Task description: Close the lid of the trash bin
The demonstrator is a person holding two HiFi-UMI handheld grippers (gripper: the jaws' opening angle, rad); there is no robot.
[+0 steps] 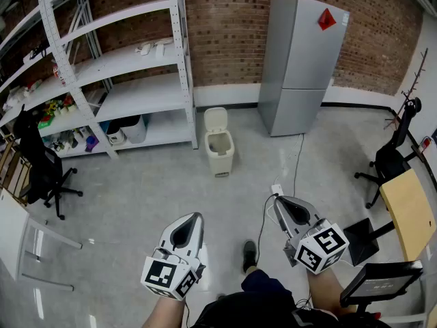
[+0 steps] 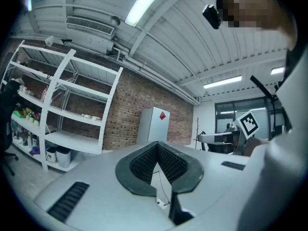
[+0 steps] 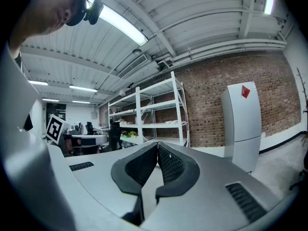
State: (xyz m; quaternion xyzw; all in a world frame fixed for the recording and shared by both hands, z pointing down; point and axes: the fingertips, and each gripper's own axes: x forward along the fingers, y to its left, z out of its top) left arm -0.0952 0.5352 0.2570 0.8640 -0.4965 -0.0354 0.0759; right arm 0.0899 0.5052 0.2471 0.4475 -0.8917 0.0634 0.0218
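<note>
A small beige trash bin (image 1: 220, 147) stands on the floor near the brick wall, its lid (image 1: 216, 119) tipped up and open. My left gripper (image 1: 188, 225) and right gripper (image 1: 288, 210) are held low near my body, far short of the bin. In both gripper views the jaw tips meet with nothing between them: left gripper (image 2: 156, 147), right gripper (image 3: 157, 146). Neither gripper view shows the bin.
White metal shelving (image 1: 123, 67) with bottles and bins fills the left wall. A grey fridge (image 1: 298, 63) stands right of the bin. A black office chair (image 1: 41, 169) is at left, another chair (image 1: 392, 156) and a wooden desk (image 1: 412, 210) at right. A cable (image 1: 296, 162) runs across the floor.
</note>
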